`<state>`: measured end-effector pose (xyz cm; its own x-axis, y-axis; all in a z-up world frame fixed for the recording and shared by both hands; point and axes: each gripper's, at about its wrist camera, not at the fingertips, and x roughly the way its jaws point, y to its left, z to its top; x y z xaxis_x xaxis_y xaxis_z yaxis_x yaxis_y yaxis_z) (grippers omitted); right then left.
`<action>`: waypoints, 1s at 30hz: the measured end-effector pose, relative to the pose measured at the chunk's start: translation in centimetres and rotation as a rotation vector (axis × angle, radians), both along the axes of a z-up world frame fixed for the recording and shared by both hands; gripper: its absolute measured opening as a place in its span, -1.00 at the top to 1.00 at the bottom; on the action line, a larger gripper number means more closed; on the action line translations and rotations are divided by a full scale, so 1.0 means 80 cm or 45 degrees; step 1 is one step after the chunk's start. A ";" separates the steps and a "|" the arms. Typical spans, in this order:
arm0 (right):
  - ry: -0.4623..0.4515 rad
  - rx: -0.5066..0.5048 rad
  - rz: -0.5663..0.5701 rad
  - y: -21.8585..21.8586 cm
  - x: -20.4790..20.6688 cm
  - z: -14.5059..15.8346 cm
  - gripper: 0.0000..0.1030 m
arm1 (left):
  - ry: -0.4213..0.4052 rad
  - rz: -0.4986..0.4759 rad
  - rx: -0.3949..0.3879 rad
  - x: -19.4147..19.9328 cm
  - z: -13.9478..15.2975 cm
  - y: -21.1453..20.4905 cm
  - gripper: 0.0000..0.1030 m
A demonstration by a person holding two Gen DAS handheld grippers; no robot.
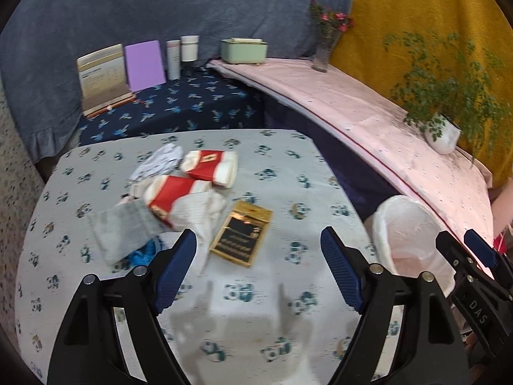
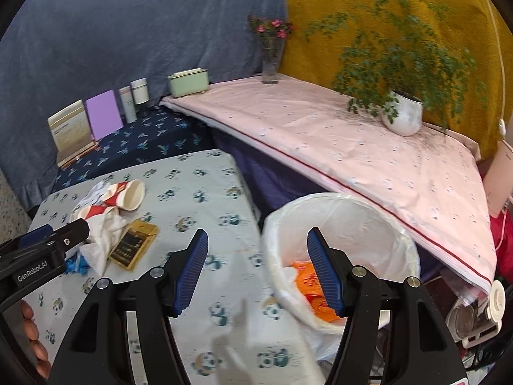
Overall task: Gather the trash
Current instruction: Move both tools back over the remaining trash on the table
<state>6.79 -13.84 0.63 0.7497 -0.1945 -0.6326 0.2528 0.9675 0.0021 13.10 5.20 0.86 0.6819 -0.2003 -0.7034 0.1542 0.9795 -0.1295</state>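
Note:
On the panda-print table [image 1: 288,166] lies a pile of trash: two red-and-white paper cups [image 1: 210,165], white tissues [image 1: 198,211], a grey wrapper [image 1: 123,227], a blue scrap [image 1: 141,253] and a gold-and-black packet [image 1: 242,232]. My left gripper [image 1: 258,266] is open and empty, just in front of the packet. My right gripper [image 2: 258,269] is open and empty, over the near rim of the white-lined bin [image 2: 346,221], which holds an orange wrapper [image 2: 315,292]. The bin also shows in the left wrist view [image 1: 410,234]. The pile shows in the right wrist view [image 2: 109,211], with the left gripper [image 2: 48,243] beside it.
A pink-covered shelf [image 2: 352,147] runs behind the bin with a potted fern [image 2: 402,115], a flower vase [image 2: 271,61] and a green box [image 2: 189,81]. Books and cans [image 1: 134,67] stand on the dark blue surface behind the table.

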 end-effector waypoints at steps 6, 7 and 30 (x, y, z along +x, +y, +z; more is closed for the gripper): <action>0.031 0.016 0.120 0.057 0.021 -0.012 -0.21 | 0.030 0.123 0.024 0.009 -0.015 0.065 -0.48; 0.038 0.020 0.137 0.065 0.023 -0.014 -0.21 | 0.035 0.143 0.028 0.011 -0.018 0.076 -0.48; 0.189 0.104 0.451 0.239 0.146 -0.079 -0.21 | 0.175 0.314 0.022 0.074 -0.088 0.224 -0.43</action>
